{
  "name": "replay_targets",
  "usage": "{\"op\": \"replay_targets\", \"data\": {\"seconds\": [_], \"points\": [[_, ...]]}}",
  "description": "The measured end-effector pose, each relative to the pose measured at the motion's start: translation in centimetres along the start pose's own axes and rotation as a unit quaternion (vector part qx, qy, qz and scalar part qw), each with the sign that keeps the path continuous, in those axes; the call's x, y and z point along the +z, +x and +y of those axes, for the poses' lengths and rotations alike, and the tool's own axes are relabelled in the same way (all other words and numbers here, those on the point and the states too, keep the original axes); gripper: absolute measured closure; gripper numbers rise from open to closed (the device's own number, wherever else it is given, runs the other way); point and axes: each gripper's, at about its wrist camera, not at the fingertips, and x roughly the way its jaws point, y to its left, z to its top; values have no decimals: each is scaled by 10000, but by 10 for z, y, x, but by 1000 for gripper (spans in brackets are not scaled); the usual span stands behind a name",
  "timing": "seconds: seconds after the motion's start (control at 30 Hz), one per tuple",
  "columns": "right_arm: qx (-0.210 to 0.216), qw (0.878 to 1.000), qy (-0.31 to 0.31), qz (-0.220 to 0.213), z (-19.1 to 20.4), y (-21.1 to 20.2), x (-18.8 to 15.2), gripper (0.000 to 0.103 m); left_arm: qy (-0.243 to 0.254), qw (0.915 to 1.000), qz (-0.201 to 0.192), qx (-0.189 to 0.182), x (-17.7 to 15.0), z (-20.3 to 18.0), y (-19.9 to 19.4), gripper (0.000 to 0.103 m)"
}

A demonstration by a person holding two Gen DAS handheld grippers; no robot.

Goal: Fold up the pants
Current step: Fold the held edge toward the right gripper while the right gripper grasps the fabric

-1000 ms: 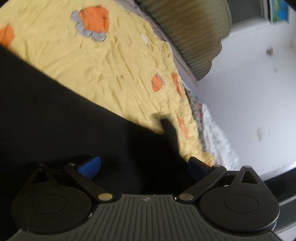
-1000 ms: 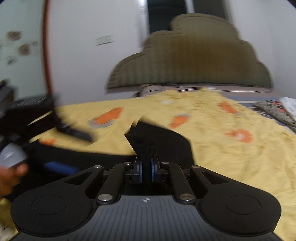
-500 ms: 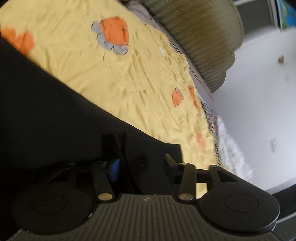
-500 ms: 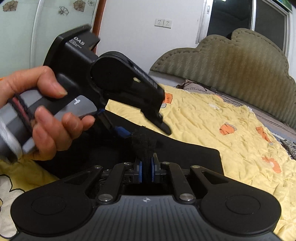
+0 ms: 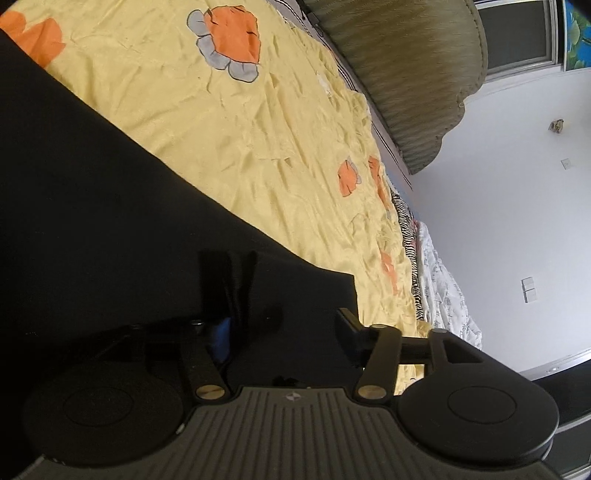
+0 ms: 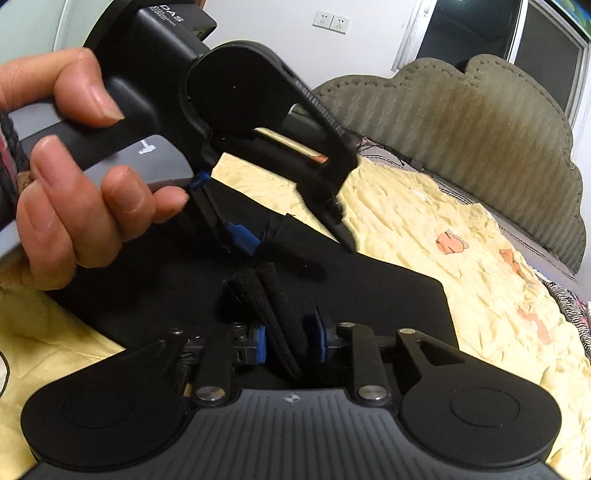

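Right gripper (image 6: 291, 343), clamped a second ago, is opening; pants (image 6: 369, 295) hem sitting loose between pads. Left gripper (image 5: 284, 328) is standing part-open over black cloth.

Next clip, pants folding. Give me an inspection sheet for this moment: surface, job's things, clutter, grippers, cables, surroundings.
Surface: wrinkled yellow bedspread with orange flowers.
Job's things: black pants lying on it, one fold raised at the right gripper.
Clutter: striped cloth at the bed's far edge.
Grippers: left gripper open, jaws just been opening, pants fabric between them; right gripper open, jaws just been opening, the raised fold loose between them.
Cables: braided cord on the handle held by the hand.
Surroundings: padded headboard, white wall, window.
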Motion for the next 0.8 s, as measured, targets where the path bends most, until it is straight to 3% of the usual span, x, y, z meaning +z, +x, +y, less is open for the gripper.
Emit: {"op": "replay_targets", "data": {"seconds": [0.13, 0.2, 0.3, 0.57, 0.8], "points": [[28, 9998, -46, -195, 2, -5, -3, 86, 423, 9989, -149, 145, -5, -11, 0, 51], [-21, 9996, -83, -282, 5, -10, -6, 87, 698, 9969, -230, 290, -9, -16, 0, 70], [-30, 9995, -53, -319, 5, -15, -7, 87, 1062, 9922, -392, 516, -15, -21, -3, 88], [163, 9990, -181, -366, 20, -22, -5, 87, 1905, 9720, -843, 1085, -28, -26, -36, 92], [516, 9974, -257, -439, 42, -21, 0, 87, 2192, 9537, -987, 1809, -24, -17, -66, 94]]}}
